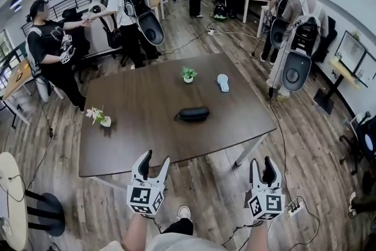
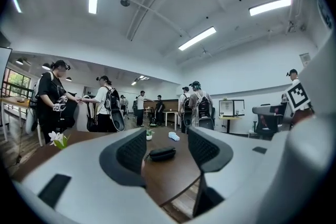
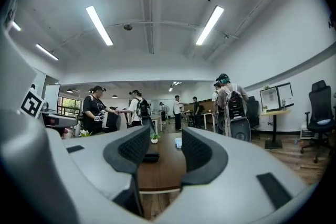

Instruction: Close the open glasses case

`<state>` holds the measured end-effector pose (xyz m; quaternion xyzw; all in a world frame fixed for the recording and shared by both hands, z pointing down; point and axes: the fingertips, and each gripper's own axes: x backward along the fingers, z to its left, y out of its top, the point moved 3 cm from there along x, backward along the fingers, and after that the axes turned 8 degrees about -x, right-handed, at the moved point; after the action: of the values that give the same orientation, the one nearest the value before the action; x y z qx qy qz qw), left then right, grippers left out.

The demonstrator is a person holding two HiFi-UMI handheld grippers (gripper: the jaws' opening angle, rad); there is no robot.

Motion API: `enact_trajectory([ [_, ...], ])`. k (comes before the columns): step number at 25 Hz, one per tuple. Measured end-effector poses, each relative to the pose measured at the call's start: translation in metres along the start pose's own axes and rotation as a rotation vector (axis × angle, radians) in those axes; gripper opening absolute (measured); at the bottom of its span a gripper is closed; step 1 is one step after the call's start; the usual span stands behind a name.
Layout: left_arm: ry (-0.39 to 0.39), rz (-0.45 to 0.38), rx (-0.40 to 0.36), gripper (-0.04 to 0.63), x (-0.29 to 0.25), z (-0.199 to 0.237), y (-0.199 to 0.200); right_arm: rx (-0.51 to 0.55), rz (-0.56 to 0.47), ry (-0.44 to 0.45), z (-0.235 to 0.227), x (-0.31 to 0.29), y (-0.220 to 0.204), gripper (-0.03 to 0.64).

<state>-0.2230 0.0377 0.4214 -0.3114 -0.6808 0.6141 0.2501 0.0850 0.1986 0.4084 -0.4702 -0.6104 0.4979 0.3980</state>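
The left hand-held gripper [image 1: 155,157] and the right hand-held gripper [image 1: 262,160] are both held level off the near edge of the worktop [image 1: 135,132], over the plank floor [image 1: 211,191], with the left one just at that edge and the right one beyond the worktop's near right corner. The glasses case [image 1: 194,114], dark and oval, lies flat around the middle of the worktop, farther out than both hand-held grippers and well apart from each, roughly between the lines they point along. In the left gripper view it shows far off in the gap between the jaws; in the right gripper view it sits low beside the left jaw, partly behind it. Both hand-held grippers have their jaws standing moderately apart, with nothing between the pads and nothing touched (the case looks low and shut from here, though its seam cannot be made out). The worktop is dark brown wood. A small green potted plant [image 1: 188,74] stands beyond the case, a pale oblong object [image 1: 223,82] lies to its right, and a pot of white flowers [image 1: 100,117] stands near the left edge. Several people with backpacks stand around the far and left sides of the room, cables trail across the floor, and a power strip [image 1: 294,207] lies near the right hand-held gripper.
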Motion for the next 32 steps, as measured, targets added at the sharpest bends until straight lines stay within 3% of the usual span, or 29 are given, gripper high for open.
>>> enact_trajectory([
  [8,0.046,0.004,0.02,0.25,-0.056,0.072,-0.008,0.033,0.033,0.071,0.04,-0.1,-0.008,0.193],
  [16,0.03,-0.007,0.02,0.249,-0.106,0.101,-0.011,0.039,0.027,0.078,0.051,-0.155,-0.008,0.195],
  [22,0.03,0.007,0.017,0.249,-0.142,0.099,-0.01,0.026,0.03,0.08,0.031,-0.188,-0.009,0.195],
  [32,0.105,-0.007,-0.005,0.249,-0.224,0.08,0.017,0.008,0.023,0.138,-0.037,-0.274,0.01,0.195],
])
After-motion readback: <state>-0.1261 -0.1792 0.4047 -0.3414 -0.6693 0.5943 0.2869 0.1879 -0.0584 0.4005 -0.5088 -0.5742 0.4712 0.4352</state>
